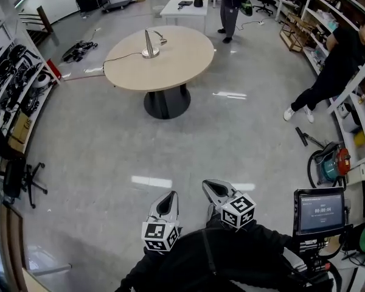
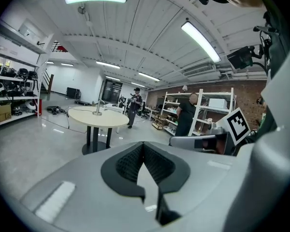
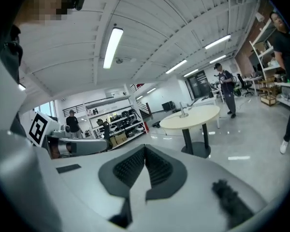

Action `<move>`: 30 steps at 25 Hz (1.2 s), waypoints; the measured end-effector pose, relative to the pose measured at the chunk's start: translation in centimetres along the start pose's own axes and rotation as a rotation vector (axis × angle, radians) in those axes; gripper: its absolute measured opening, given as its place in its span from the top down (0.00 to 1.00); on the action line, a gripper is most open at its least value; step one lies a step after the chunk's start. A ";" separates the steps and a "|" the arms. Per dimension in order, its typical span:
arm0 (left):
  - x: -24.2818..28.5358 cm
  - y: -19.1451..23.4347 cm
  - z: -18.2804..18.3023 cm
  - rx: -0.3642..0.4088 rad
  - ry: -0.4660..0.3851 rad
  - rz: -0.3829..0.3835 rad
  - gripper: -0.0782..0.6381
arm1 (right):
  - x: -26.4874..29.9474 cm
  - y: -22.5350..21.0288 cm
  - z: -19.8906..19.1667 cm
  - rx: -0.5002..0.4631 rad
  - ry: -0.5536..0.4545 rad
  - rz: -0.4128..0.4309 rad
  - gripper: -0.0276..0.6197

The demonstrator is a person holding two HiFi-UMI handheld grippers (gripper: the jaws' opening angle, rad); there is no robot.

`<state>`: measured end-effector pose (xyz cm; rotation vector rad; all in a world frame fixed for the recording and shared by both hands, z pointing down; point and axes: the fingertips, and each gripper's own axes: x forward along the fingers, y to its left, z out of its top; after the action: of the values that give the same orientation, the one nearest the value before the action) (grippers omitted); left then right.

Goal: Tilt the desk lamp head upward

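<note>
I hold both grippers low and close to my body, well short of the round table (image 1: 184, 59), with open grey floor between us. The left gripper (image 1: 170, 197) has its jaws pressed fully together with nothing between them. In the left gripper view the ribbed pads meet in a single closed seam. The right gripper (image 1: 211, 187), just beside it, is closed tight and empty in the same way. Both point toward the table.

The desk lamp (image 1: 150, 44) stands on the table, toward its far-left part, apart from either gripper. It has a round base and a tapered upright post, and its head reaches out to the right. At this range I cannot make out how far the head is tilted. A dark cable (image 1: 125, 56) runs from the base across the tabletop to the table's left edge.

Beyond the table a person (image 1: 229, 11) stands near a white table (image 1: 185, 8). To the right of the round table another person (image 1: 328, 72) leans against shelving. On the near side of the table, well to its right, a small screen (image 1: 319, 210) is lit.
</note>
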<state>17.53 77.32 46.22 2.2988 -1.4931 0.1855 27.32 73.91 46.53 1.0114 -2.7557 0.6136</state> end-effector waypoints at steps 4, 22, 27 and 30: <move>4.9 -2.2 1.2 0.010 0.011 0.013 0.88 | -0.2 -5.6 2.6 -0.017 -0.023 0.006 0.95; 16.4 3.5 4.1 -0.039 0.062 0.021 0.88 | 8.1 -15.6 4.8 0.064 0.046 -0.025 0.95; 18.4 9.8 6.9 -0.030 0.037 -0.034 0.88 | 14.1 -15.5 7.0 0.045 0.039 -0.090 0.95; 18.9 15.1 8.6 -0.053 0.021 -0.039 0.88 | 18.9 -14.1 8.1 0.031 0.048 -0.096 0.95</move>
<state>11.06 52.52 48.11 2.2752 -1.4250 0.1565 22.04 49.67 48.84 1.1134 -2.6467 0.6589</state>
